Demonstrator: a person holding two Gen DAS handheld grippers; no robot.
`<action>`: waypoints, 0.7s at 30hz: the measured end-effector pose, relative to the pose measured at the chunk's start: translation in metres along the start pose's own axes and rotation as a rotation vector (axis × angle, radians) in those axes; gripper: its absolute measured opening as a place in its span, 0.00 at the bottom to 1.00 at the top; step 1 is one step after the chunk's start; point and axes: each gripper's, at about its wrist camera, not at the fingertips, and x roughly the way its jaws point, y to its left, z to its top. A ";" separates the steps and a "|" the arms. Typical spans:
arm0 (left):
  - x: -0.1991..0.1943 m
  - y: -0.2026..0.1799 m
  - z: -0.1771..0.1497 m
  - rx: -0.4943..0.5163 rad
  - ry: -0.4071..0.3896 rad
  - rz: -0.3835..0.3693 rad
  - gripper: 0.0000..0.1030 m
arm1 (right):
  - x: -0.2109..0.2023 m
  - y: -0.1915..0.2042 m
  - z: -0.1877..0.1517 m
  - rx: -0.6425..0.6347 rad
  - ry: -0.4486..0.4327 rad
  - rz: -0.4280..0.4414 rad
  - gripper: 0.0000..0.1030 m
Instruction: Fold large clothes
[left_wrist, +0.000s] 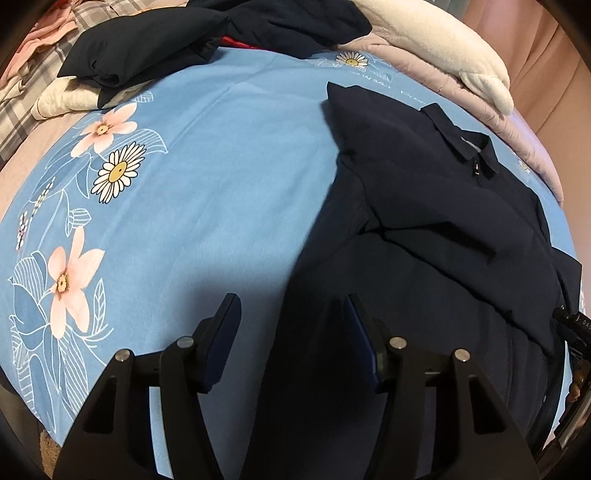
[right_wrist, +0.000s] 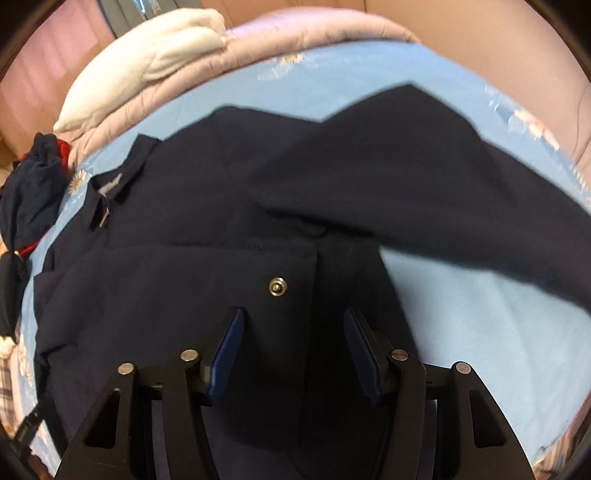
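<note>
A dark navy jacket (left_wrist: 424, 221) lies spread on the blue floral bed sheet (left_wrist: 221, 184), collar (left_wrist: 461, 142) toward the far side. My left gripper (left_wrist: 291, 306) is open just above the jacket's left edge, holding nothing. In the right wrist view the jacket (right_wrist: 258, 192) fills the middle, a sleeve (right_wrist: 461, 206) lies across to the right, and a metal snap (right_wrist: 277, 287) shows near the front. My right gripper (right_wrist: 293, 321) is open over the jacket's lower part, with dark cloth between its jaws but not clamped.
A pile of dark clothes (left_wrist: 207, 33) with a red patch sits at the far edge of the sheet. A white pillow (left_wrist: 443, 48) and a pink quilt (left_wrist: 509, 122) lie behind the jacket. Plaid and pink clothes (left_wrist: 33, 74) lie at far left.
</note>
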 end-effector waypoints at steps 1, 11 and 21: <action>0.001 0.000 0.000 0.001 0.002 0.002 0.55 | 0.000 0.002 0.000 -0.009 -0.001 0.008 0.36; 0.009 0.002 0.000 -0.008 0.015 0.007 0.55 | -0.064 0.025 0.032 -0.072 -0.237 0.003 0.04; 0.012 0.003 -0.002 -0.007 0.020 0.013 0.55 | -0.019 0.017 0.028 -0.083 -0.168 -0.086 0.04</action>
